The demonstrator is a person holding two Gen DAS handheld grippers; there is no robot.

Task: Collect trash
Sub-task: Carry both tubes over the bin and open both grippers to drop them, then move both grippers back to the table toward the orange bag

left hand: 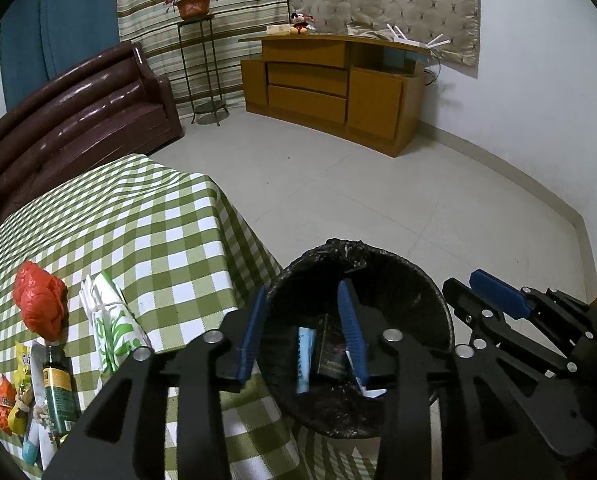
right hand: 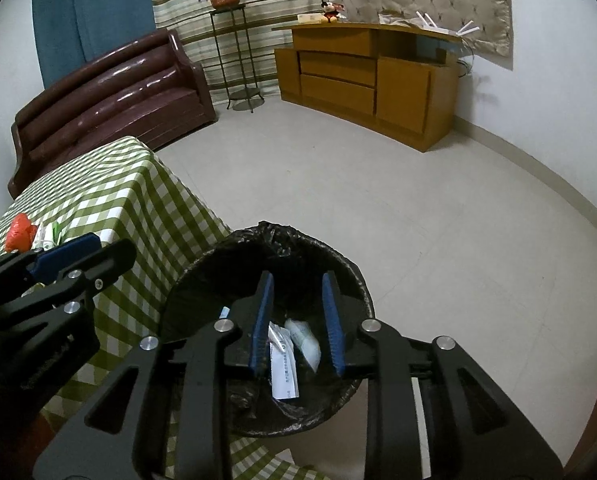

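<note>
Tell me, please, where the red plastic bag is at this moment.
The red plastic bag lies on the checked tablecloth at the left of the left wrist view, beside a green-and-white packet and above a green bottle.

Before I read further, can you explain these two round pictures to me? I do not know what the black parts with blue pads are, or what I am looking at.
No robot arm is here: a person carries one pair of tongs in each hand, and each has a wide-angle camera looking forward along its two fingers. That lens makes the pictures round and bent.

One picture is from the left tongs, the other from the right tongs. Both hang over a black-lined trash bin standing on the floor beside the table. Each pair is open with nothing between its blue pads; the boxes and wrappers seen through the gaps lie down inside the bin.

On the green checked tablecloth trash is left: a crumpled red bag, a white and green packet, a dark bottle and snack wrappers.
</note>
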